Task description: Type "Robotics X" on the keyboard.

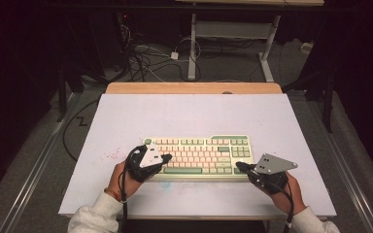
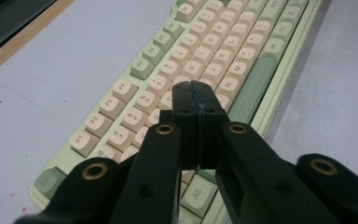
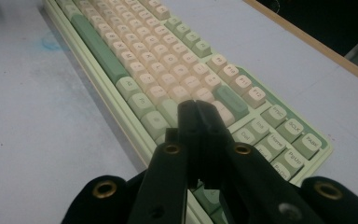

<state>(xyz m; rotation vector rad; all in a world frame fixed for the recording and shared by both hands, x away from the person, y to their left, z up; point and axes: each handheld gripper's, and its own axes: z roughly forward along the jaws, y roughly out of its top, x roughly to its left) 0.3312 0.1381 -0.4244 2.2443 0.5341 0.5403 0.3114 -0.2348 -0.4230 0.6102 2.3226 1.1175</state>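
A green and cream keyboard (image 1: 199, 155) lies near the front of the white table top (image 1: 189, 116). My left gripper (image 1: 167, 158) is shut with nothing between its jaws, its tips over the keys at the keyboard's left end (image 2: 192, 86). At the right end, my right gripper (image 1: 238, 166) is also shut and holds nothing, its tips low over the keys near the arrow block (image 3: 195, 105). The keyboard (image 2: 205, 60) runs away from the left gripper, and the keyboard (image 3: 158, 60) likewise stretches off in the right gripper view. Both hands hold the grippers from the table's front edge.
The wooden edge (image 1: 194, 88) of the table shows at the far side. Faint red specks (image 1: 110, 155) mark the surface left of the keyboard. Beyond the table stand a desk frame (image 1: 233, 39) and loose cables (image 1: 145, 58) on the floor.
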